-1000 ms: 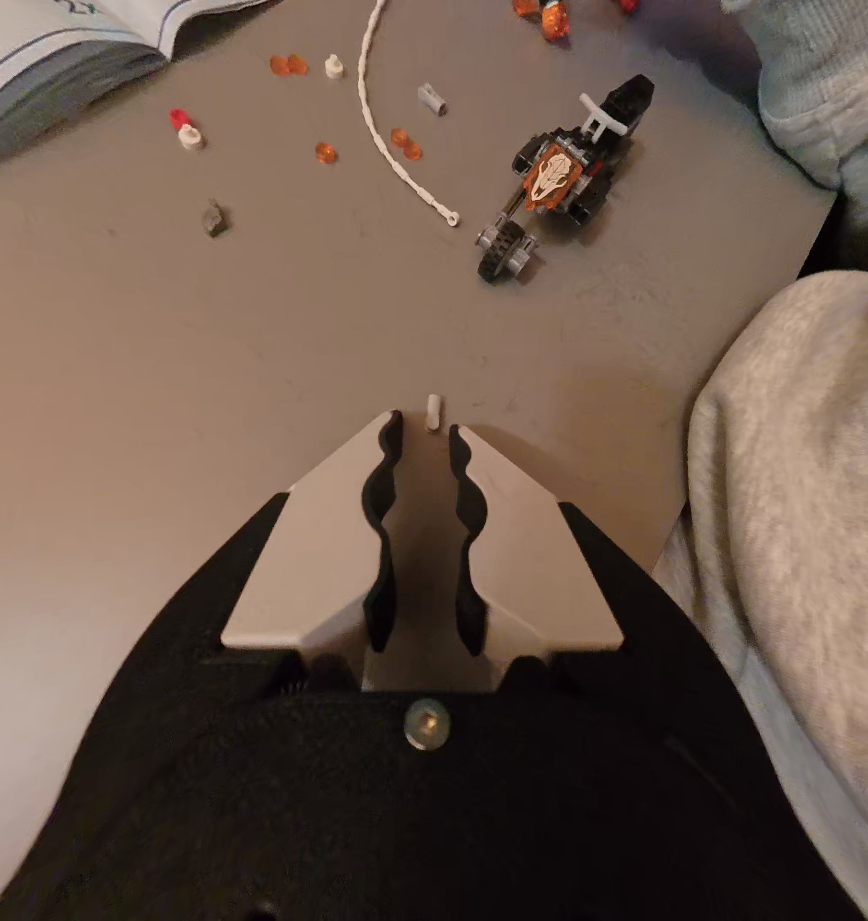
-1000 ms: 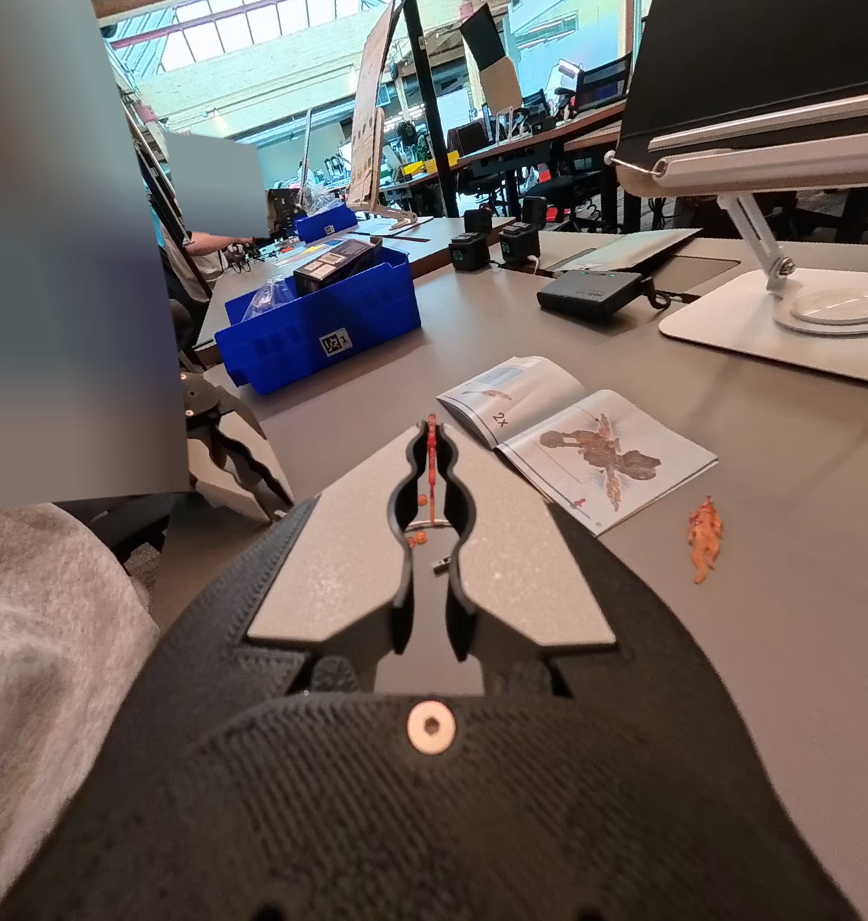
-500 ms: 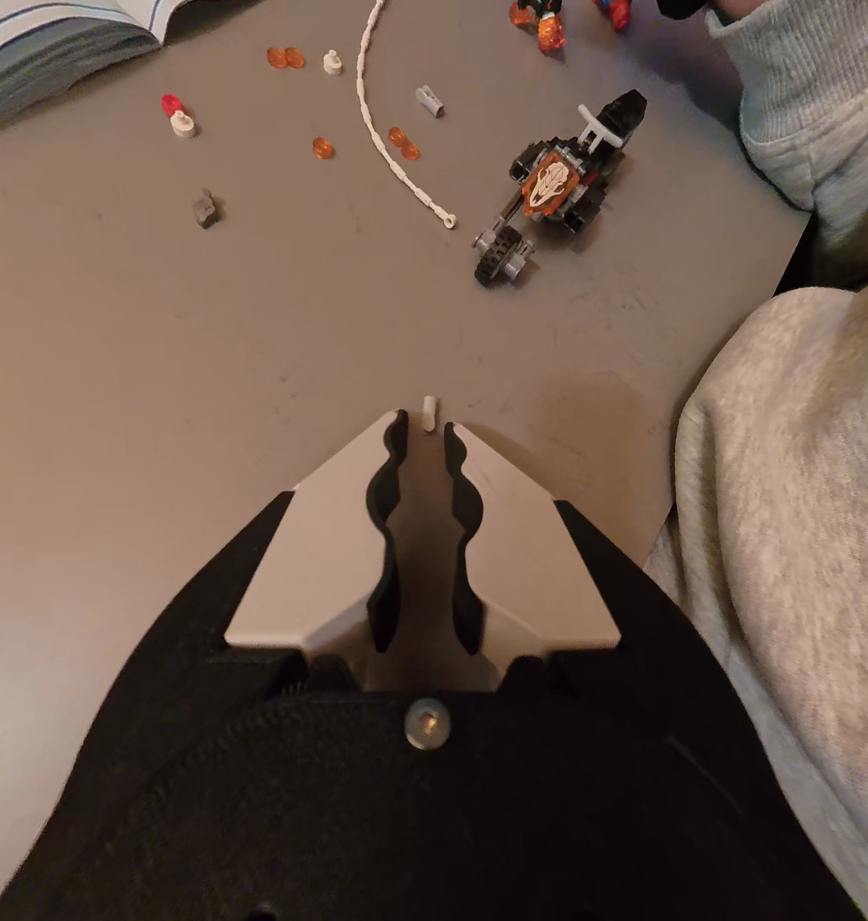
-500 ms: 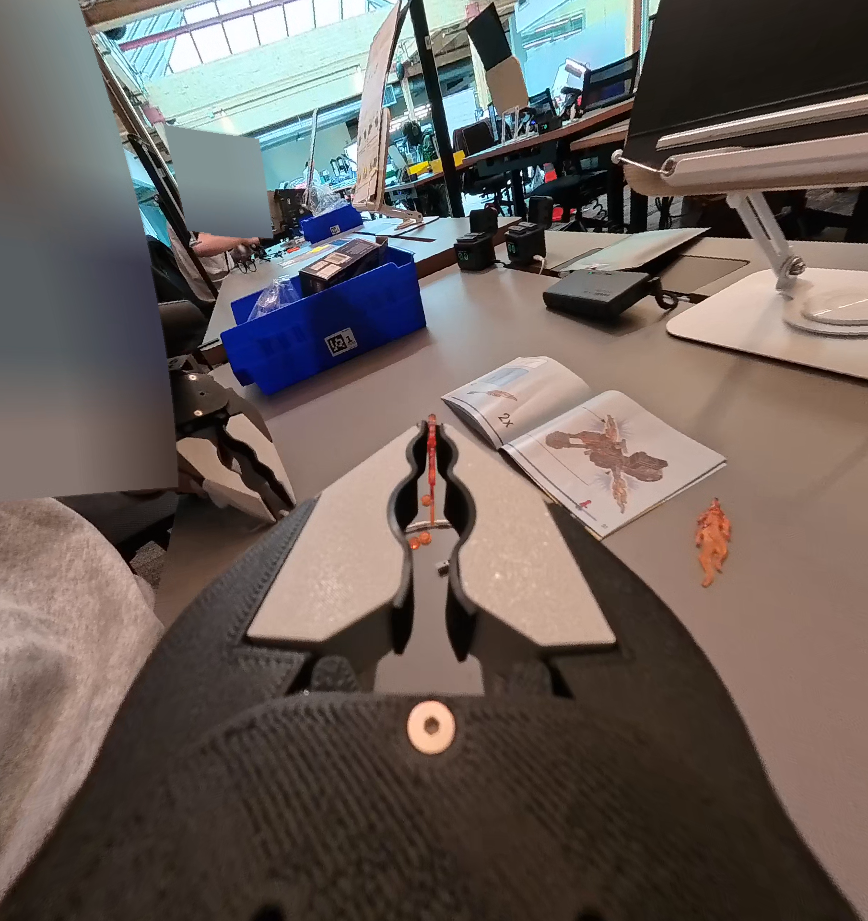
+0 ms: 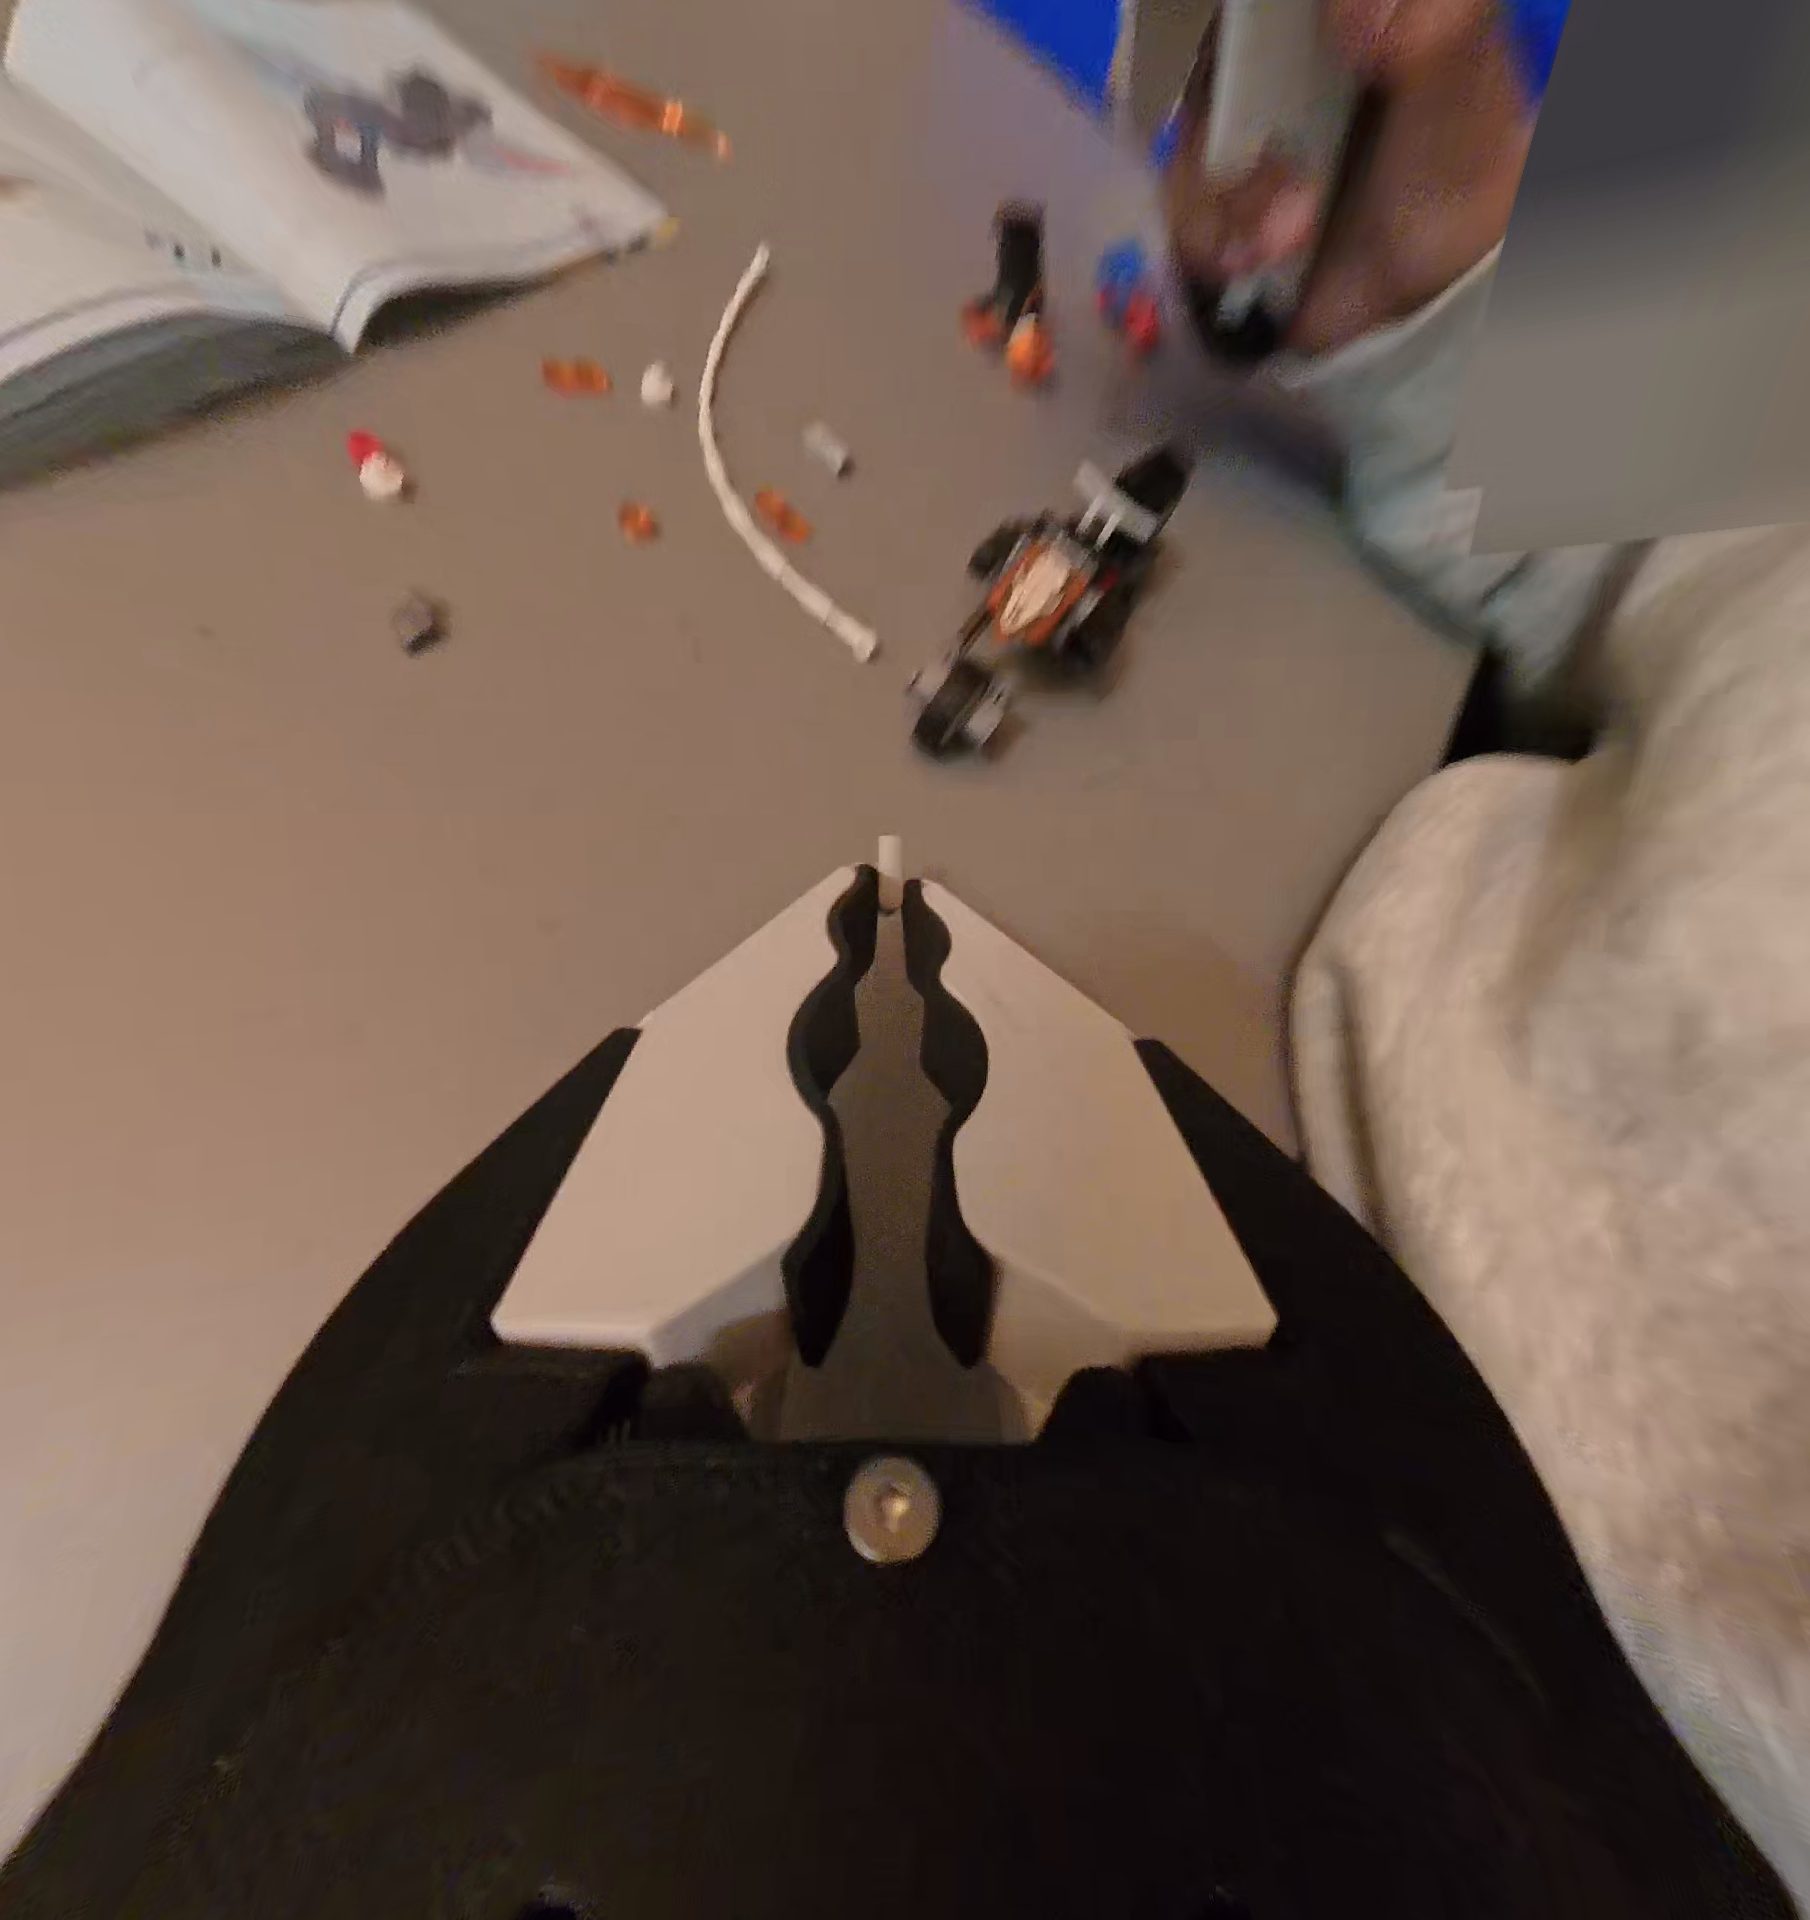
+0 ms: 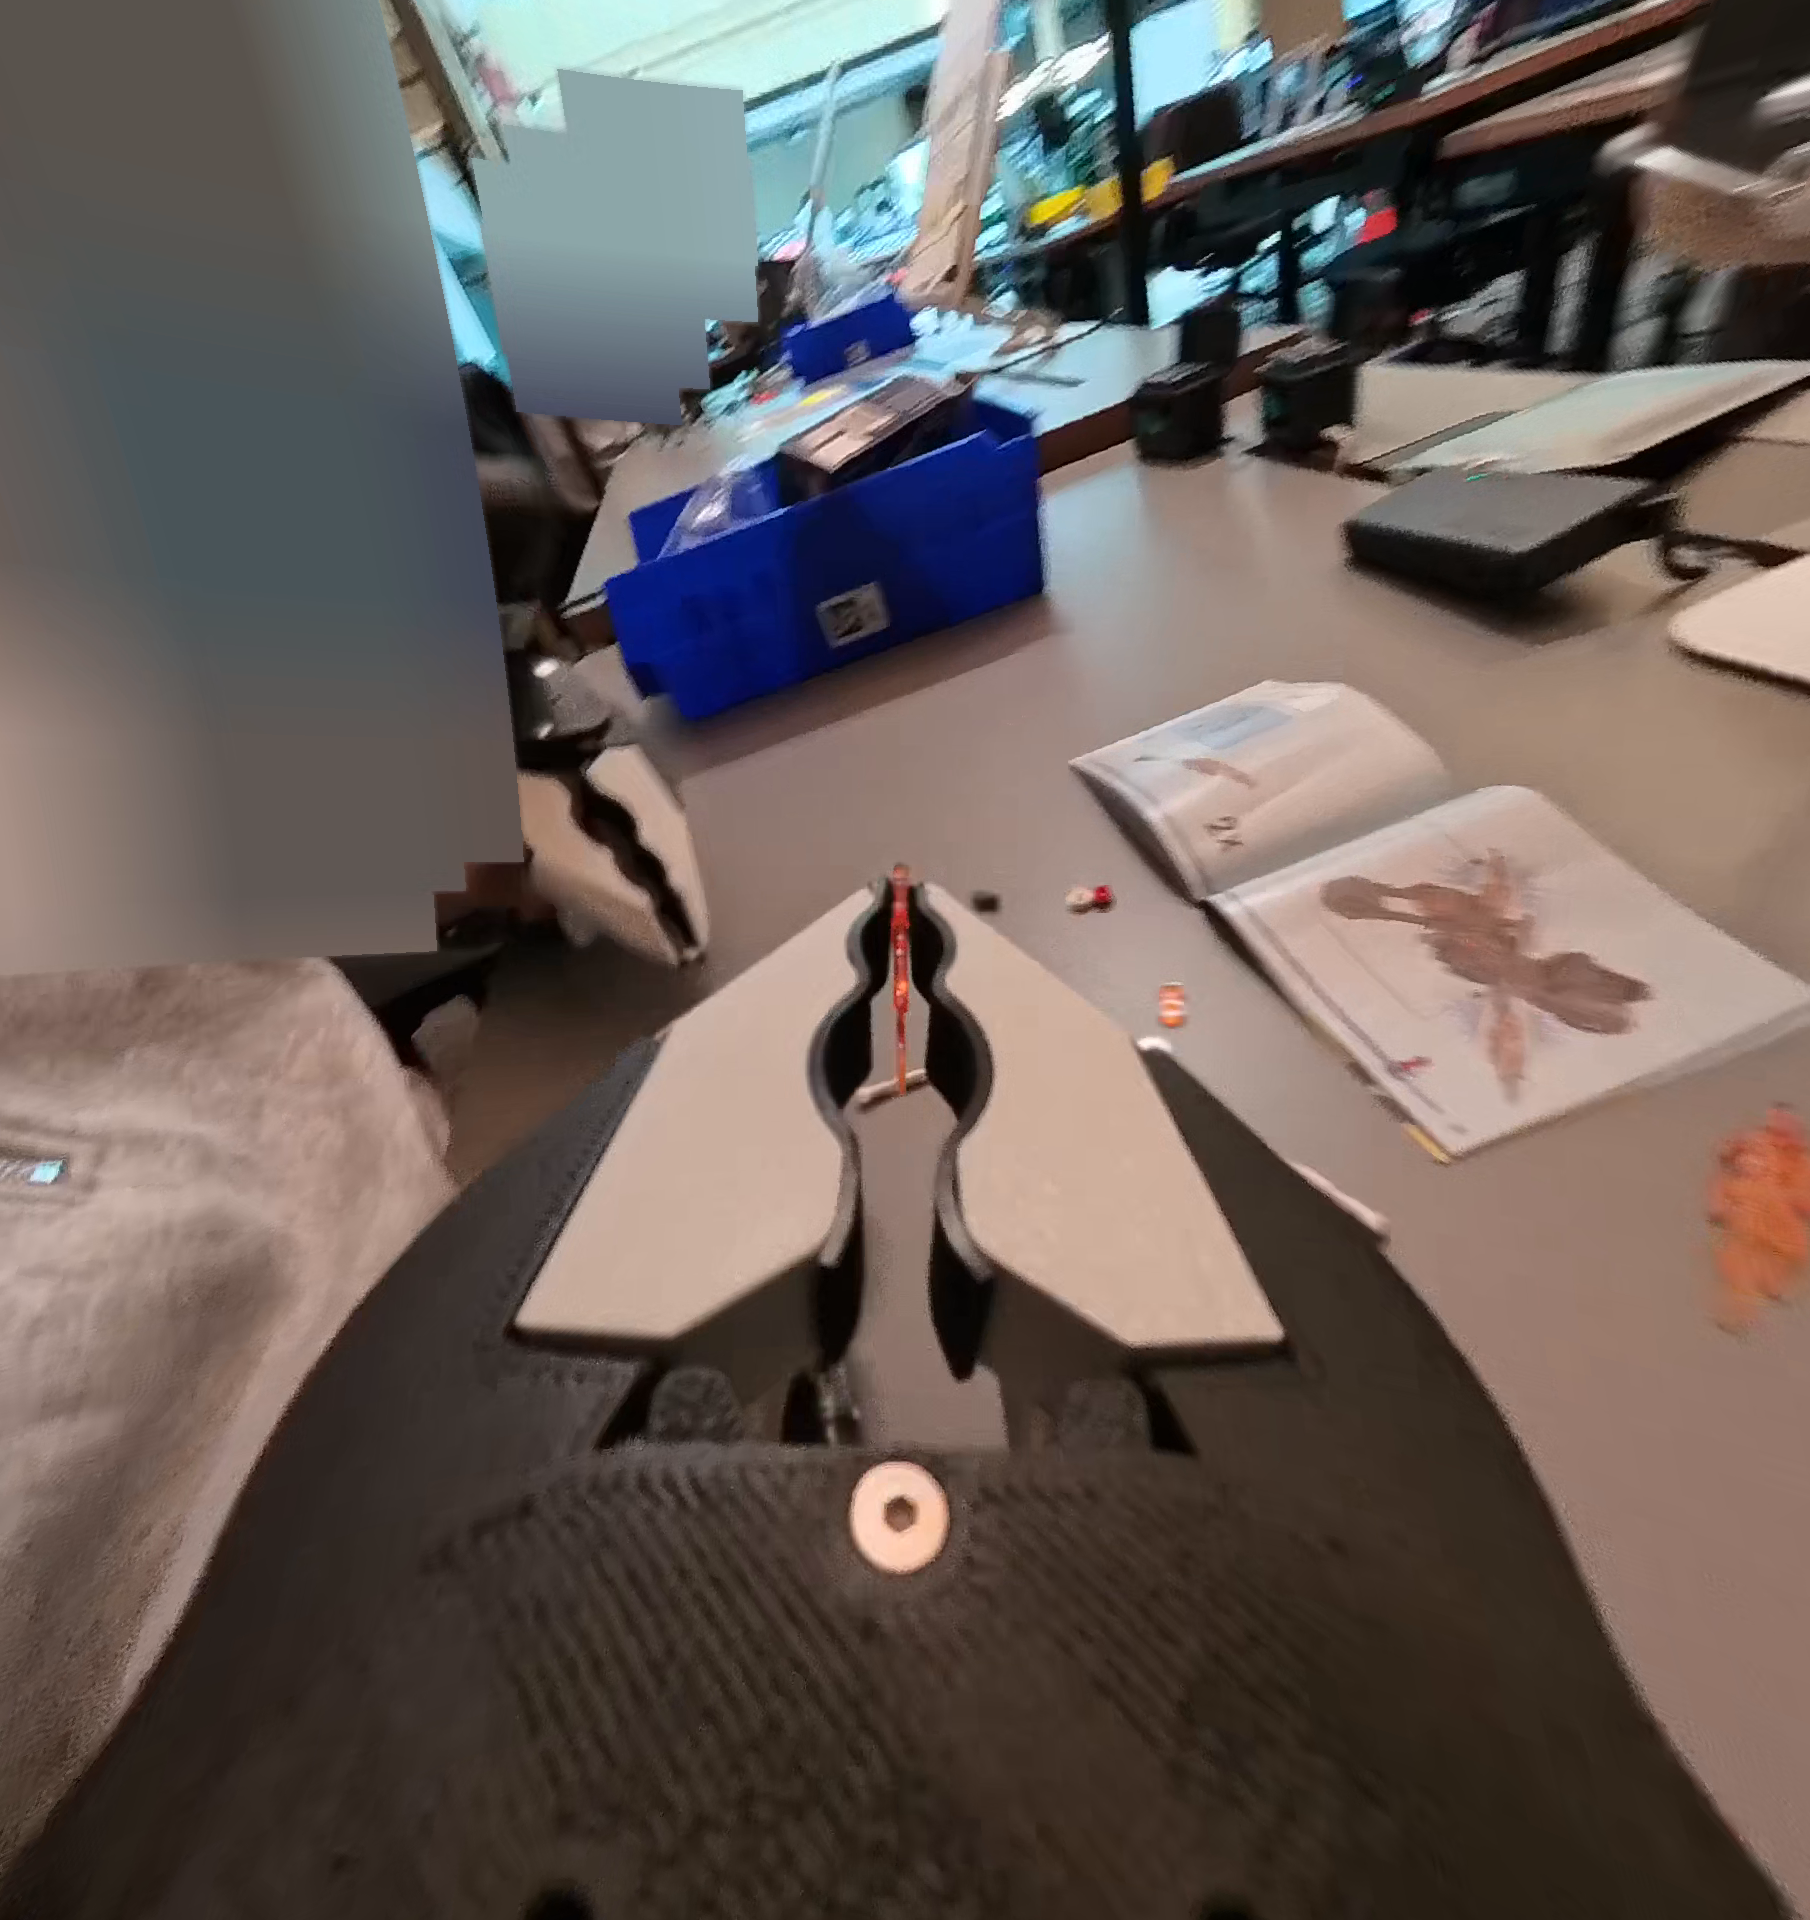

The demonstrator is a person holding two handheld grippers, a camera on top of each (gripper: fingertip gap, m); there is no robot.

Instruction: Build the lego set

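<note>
Both my grippers pinch small plastic pieces above the matte grey table.

My left gripper clamps a short white peg at its tips; my right gripper grips a thin translucent orange blade. The blurred black-and-orange lego vehicle lies well ahead of the peg, beside a curved white ribbed strand.

The left gripper has closed its jaws onto the small white peg.
</note>
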